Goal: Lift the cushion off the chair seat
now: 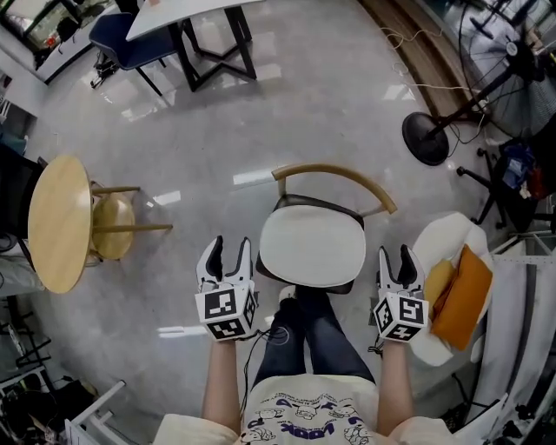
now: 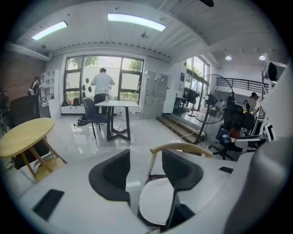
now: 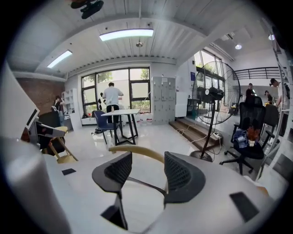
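Observation:
A white cushion (image 1: 313, 245) lies on the seat of a dark chair with a curved wooden backrest (image 1: 334, 176). My left gripper (image 1: 227, 246) hovers just off the seat's left edge, open, with nothing between its fingers. On the other side of the seat my right gripper (image 1: 393, 255) is also open and empty. In the left gripper view the cushion (image 2: 158, 201) shows low between the dark jaws of the gripper (image 2: 145, 176). The right gripper view has the cushion (image 3: 142, 201) under its gripper (image 3: 146, 176) and the backrest (image 3: 137, 153) beyond it. Neither gripper touches the cushion.
A round wooden table (image 1: 59, 223) and a stool (image 1: 113, 228) stand to the left. A white armchair (image 1: 437, 233) with orange cushions (image 1: 465, 295) is close on the right. A standing fan (image 1: 486, 87) and a far table (image 1: 187, 17) lie beyond. The person's legs (image 1: 304, 335) are in front of the chair.

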